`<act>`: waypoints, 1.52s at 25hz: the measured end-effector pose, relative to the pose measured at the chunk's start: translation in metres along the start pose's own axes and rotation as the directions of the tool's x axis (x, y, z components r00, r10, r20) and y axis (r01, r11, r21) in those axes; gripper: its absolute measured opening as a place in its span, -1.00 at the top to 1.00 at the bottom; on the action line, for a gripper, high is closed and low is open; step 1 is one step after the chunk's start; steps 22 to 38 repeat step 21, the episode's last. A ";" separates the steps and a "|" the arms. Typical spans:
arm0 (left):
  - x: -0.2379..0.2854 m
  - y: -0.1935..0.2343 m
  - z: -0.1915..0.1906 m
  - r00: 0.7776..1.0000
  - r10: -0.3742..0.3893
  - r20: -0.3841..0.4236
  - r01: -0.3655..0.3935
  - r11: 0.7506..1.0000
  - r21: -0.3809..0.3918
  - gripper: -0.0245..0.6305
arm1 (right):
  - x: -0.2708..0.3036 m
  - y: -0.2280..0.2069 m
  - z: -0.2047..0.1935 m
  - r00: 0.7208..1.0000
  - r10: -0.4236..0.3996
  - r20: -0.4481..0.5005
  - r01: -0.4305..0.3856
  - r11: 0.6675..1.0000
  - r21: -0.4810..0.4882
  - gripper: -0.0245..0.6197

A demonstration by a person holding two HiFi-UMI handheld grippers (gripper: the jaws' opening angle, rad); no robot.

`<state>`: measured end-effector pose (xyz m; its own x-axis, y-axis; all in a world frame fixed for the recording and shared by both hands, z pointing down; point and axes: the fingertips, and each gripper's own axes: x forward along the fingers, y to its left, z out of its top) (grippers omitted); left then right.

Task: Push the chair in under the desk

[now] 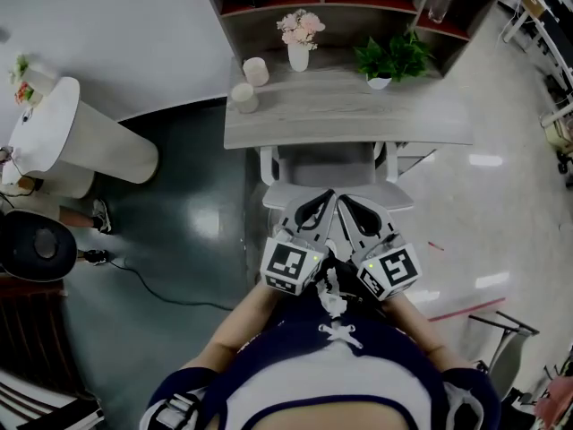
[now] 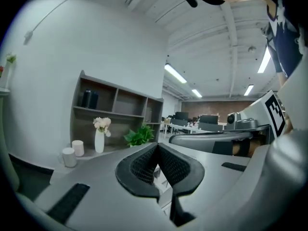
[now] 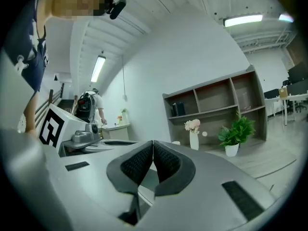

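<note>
Chair [image 1: 336,170] drawn up to the near edge of the desk [image 1: 340,115], front part tucked beneath the top, pale rear part jutting out toward the person. Left gripper [image 2: 157,146] and right gripper [image 3: 153,142] side by side in front of the chest, pointing at the desk, each with pads pressed together and nothing between them. Tips overlapping the chair's rear edge in the head view; contact not clear from any view. Likely best done by laying both closed tips against that rear edge, one either side of its middle, then pressing straight toward the desk with even force, so as not to swing the chair into the desk's supports or jolt the tabletop. On the desk: a white vase [image 1: 298,57] holding pink flowers [image 1: 301,27], a small white pot [image 1: 379,82] holding a green plant [image 1: 394,55], two pale cylinders [image 1: 250,84] beside them. In the shelf unit [image 1: 269,21] behind: a clear glass [image 1: 439,5] in the right compartment, something dark in the left.
</note>
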<state>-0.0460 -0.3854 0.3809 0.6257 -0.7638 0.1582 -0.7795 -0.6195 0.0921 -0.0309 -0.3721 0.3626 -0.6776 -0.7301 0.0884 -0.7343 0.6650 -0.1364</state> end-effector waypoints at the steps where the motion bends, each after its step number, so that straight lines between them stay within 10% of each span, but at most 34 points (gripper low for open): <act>1: -0.001 -0.001 0.000 1.000 0.007 0.001 -0.007 1.000 0.010 0.90 | 0.000 0.002 -0.001 1.000 -0.007 -0.007 0.007 1.000 -0.003 0.89; 38: -0.025 -0.001 -0.005 0.998 0.064 -0.014 -0.063 0.998 0.027 0.90 | -0.001 0.022 -0.009 0.999 -0.032 -0.032 0.032 0.999 -0.003 0.90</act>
